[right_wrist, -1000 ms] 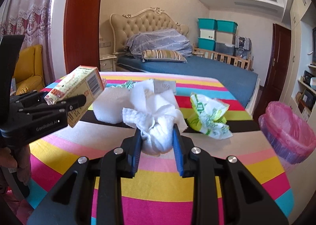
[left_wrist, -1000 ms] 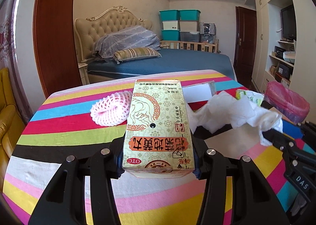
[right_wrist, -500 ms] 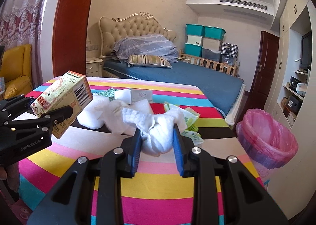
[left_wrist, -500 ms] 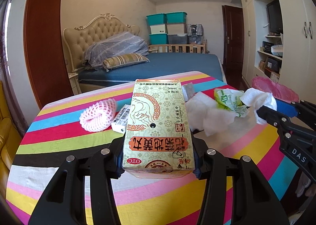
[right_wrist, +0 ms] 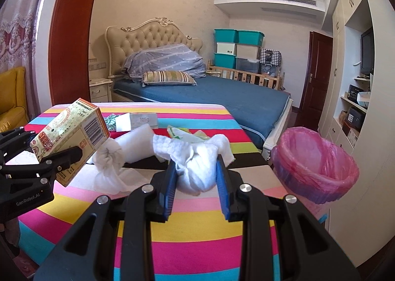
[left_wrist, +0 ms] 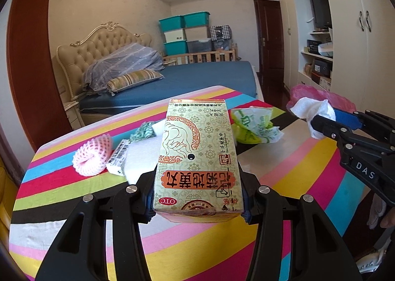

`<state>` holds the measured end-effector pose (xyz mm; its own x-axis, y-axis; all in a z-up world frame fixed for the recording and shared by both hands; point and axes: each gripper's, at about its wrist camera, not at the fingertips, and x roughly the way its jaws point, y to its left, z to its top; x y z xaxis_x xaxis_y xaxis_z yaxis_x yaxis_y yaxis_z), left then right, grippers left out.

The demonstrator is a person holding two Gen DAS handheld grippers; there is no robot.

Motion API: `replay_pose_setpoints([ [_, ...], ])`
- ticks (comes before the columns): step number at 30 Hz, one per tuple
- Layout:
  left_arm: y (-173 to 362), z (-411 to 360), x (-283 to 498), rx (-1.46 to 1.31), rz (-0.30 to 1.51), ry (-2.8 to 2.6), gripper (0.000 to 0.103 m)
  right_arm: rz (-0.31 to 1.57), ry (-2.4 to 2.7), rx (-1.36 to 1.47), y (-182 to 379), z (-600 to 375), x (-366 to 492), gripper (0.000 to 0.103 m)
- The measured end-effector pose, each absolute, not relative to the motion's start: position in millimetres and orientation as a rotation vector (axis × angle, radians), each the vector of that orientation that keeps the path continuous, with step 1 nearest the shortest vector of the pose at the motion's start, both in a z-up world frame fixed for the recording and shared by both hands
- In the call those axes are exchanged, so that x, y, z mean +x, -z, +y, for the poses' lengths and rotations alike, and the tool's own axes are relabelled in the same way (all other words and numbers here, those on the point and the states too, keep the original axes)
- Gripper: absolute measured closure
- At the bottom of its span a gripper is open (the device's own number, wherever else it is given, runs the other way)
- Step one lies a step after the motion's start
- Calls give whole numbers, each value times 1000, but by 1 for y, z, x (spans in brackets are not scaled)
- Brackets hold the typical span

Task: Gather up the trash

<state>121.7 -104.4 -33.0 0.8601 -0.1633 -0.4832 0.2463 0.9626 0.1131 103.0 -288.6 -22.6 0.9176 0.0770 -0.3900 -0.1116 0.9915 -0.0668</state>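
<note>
Left hand-held gripper (left_wrist: 197, 203) clamps a medicine box (left_wrist: 197, 157); right hand-held gripper (right_wrist: 196, 177) pinches a crumpled tissue (right_wrist: 197, 170) above the striped table (right_wrist: 197, 214), near a pink-lined bin (right_wrist: 318, 170).

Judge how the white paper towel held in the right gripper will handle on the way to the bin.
The paper towel looks soft and floppy: it bunches between the right gripper pads and a loose end flares out. Probably very light. It may snag or trail rather than drop cleanly into the pink-lined bin.
</note>
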Motion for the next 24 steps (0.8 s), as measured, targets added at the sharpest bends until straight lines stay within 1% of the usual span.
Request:
replay_pose_setpoints([
  [9, 23, -159, 148, 191, 537, 387, 55, 373, -28, -20, 13, -351, 103, 73],
  [14, 13, -206, 166, 211, 531, 484, 55, 354, 51, 25, 11, -406, 106, 73],
  [20, 10, -266, 204, 159, 601, 617, 55, 363, 128, 80, 19, -473, 124, 73],
  [24, 8, -314, 229, 184, 601, 671, 55, 367, 164, 84, 22, -508, 140, 73],
])
